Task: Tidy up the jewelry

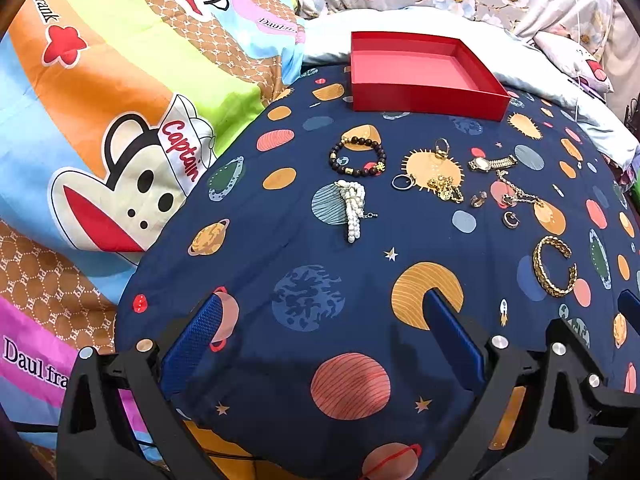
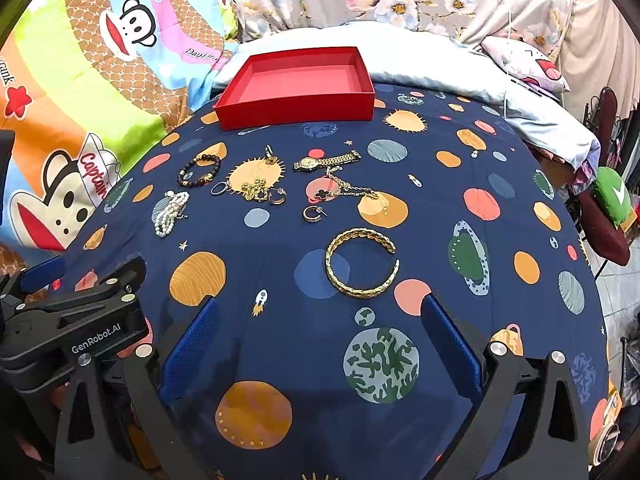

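Jewelry: gold bangle [image 2: 362, 264], watch [image 2: 326, 161], pearls [image 1: 354, 210] scattered on blanket [image 2: 440, 216]
Box [image 1: 420, 92]: empty, red
Left tongs [image 1: 326, 312]: spread
Right tongs [image 2: 318, 316]: spread

I am counting one red box [image 2: 296, 84] at twelve o'clock, one beaded bracelet [image 2: 199, 170], one pearl strand [image 2: 171, 213], one gold watch [image 2: 326, 160], one gold cuff [image 2: 361, 263], and two hand-held grippers.
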